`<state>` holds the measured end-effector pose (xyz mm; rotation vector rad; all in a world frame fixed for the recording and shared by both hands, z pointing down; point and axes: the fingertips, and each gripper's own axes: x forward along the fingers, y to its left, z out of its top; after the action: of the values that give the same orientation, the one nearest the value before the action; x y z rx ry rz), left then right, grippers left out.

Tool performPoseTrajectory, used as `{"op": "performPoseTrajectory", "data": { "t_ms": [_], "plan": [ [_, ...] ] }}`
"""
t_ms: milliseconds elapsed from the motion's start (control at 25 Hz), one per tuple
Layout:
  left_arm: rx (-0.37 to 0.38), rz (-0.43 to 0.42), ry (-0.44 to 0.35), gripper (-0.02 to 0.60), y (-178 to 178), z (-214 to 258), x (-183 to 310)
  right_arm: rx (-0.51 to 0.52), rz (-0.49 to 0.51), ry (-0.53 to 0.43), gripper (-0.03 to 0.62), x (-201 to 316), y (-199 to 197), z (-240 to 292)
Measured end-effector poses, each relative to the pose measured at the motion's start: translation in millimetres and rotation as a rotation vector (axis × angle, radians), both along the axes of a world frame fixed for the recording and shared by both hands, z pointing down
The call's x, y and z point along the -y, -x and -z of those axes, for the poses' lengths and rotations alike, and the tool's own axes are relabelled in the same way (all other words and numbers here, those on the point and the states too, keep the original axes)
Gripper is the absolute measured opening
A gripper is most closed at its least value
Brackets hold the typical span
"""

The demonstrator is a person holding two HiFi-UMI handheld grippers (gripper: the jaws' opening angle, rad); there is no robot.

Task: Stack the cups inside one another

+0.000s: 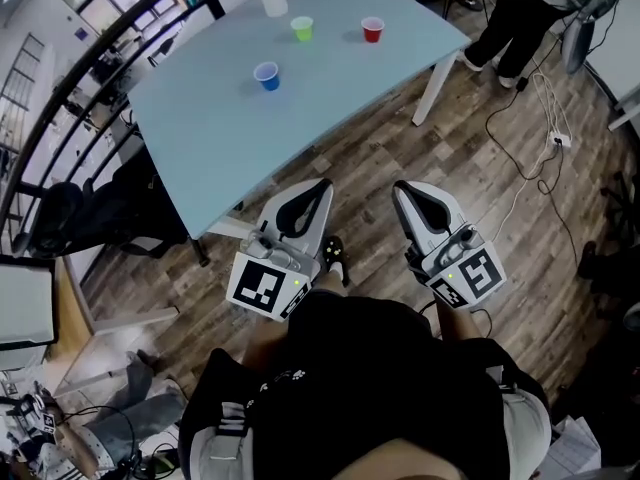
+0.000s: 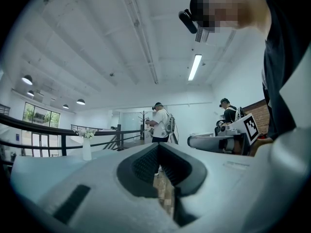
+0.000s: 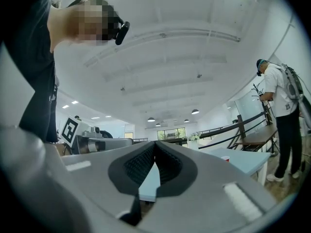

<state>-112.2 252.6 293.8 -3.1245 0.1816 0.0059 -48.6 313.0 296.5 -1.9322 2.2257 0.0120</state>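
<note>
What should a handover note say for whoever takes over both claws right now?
Left claw: shut, empty, held over the wood floor, short of the table.
Right claw: shut, empty, beside the left one, also short of the table.
Cups: blue cup nearest, green cup and red cup farther back. All are upright, open side up and apart from one another.
Done: nothing; no cup is nested.
Left: reach the table, open a claw, place one cup inside another, then add the third.
</note>
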Motion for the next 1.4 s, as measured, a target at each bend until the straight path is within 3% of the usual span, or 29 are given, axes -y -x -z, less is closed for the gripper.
{"op": "performPoseTrajectory", "data": {
  "t_ms": [1400],
  "plan": [
    [0.005, -0.075, 0.037, -0.017, -73.6, -2.6, 176.1, 0.002, -0.083, 0.051, 0.003, 167.3, -67.9, 4.8]
  ]
}}
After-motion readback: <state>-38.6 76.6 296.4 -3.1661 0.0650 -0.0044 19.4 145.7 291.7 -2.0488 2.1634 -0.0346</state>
